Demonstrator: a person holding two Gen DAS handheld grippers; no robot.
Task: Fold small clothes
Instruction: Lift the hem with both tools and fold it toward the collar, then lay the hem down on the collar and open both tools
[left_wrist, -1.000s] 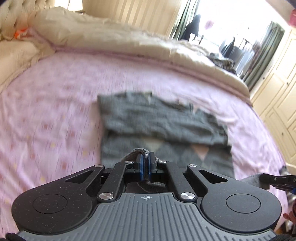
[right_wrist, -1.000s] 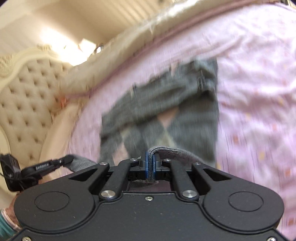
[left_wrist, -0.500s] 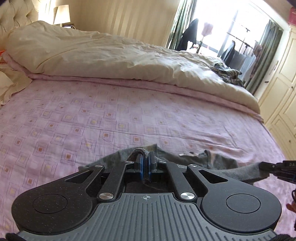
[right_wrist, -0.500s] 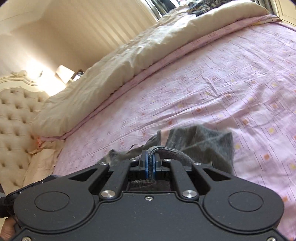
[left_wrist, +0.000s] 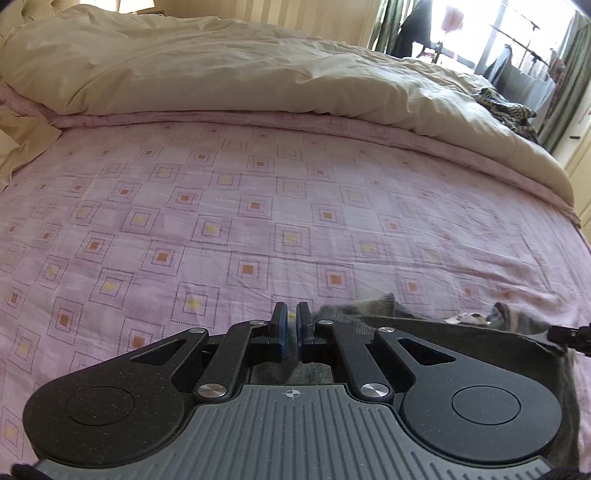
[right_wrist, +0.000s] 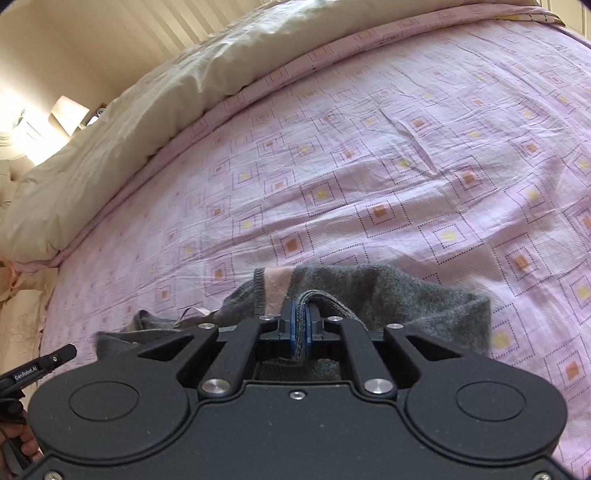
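The right gripper pinches a folded edge of the grey garment, which lies on the pink patterned bedsheet near the bed's front edge, probably to hold the fold in place. The left gripper has its jaws slightly parted with nothing between them, the cloth just beside it. Its body reads "GenRobot.AI".

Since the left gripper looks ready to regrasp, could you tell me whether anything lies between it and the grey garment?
Nothing visible does. The left gripper is slightly open and empty, and the grey garment lies just to its right on the pink bedsheet, with only bare sheet between. The right gripper grips the garment's edge.
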